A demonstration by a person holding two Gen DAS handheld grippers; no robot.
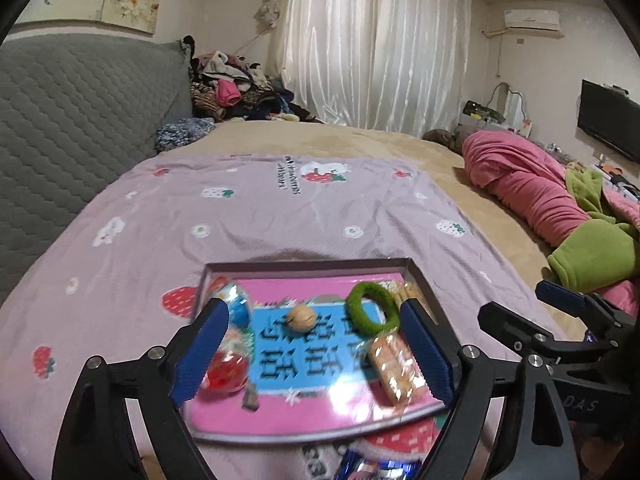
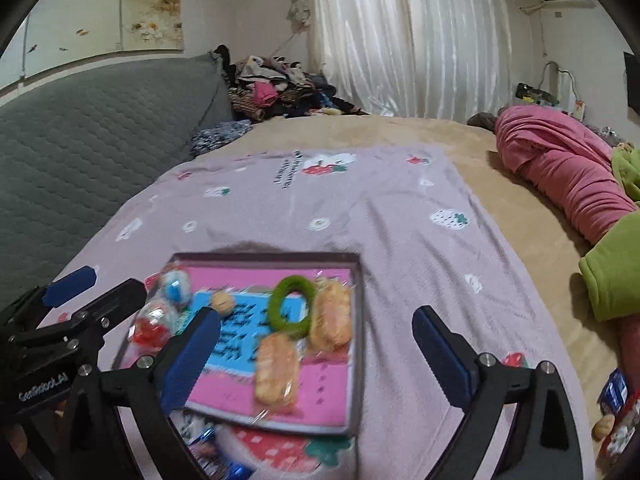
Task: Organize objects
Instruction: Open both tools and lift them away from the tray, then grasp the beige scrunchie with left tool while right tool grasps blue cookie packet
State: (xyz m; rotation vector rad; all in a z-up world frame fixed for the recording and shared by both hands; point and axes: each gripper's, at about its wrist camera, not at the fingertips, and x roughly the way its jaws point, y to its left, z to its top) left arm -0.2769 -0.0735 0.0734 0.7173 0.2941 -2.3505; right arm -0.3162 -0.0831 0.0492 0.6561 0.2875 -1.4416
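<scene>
A shallow grey-rimmed tray (image 1: 304,266) (image 2: 264,258) with a pink and blue bottom lies on the lilac strawberry sheet. In it are a green fuzzy ring (image 1: 354,308) (image 2: 276,308), a walnut-like ball (image 1: 301,317) (image 2: 222,302), a blue-white capsule (image 1: 236,304) (image 2: 176,286), a red capsule (image 1: 224,372) (image 2: 152,326) and two wrapped snack packets (image 2: 276,372) (image 2: 332,316). My left gripper (image 1: 313,305) hangs open above the tray, its fingers straddling the contents and gripping nothing. My right gripper (image 2: 316,316) is open too, above the tray's right edge, and empty.
A grey quilted headboard (image 1: 72,112) rises at the left. A clothes pile (image 1: 232,84) sits at the back, with a pink blanket (image 1: 532,184) and a green garment (image 1: 592,256) at the right. Shiny blue wrappers (image 1: 372,468) lie just in front of the tray, and more packets (image 2: 616,396) lie at the right.
</scene>
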